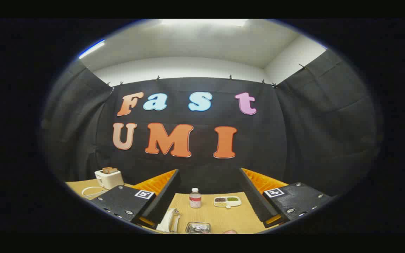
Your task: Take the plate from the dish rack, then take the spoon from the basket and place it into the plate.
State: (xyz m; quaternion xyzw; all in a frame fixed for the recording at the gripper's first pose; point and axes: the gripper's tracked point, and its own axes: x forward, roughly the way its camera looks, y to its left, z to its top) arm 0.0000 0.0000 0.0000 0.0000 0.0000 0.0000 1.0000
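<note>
Black cloth walls enclose the booth, and a light wooden counter (220, 218) with a smooth grained surface is seen below them. The hand-held gripper (209, 191) is held above the counter with its two ribbed fingers (165, 189) spread wide apart; nothing is gripped between them. Between the fingers, well ahead, a small clear plastic bottle with a white cap (195, 198) stands upright, and just beside it lies a white divided tray holding dark and green contents (227, 201). Nearer, a shallow metallic container (198, 227) and a white curved plate-like object (169, 220) are partly visible; whether these are the basket and plate cannot be told. A white toaster holding bread slices (108, 177) stands beyond the left finger.
</note>
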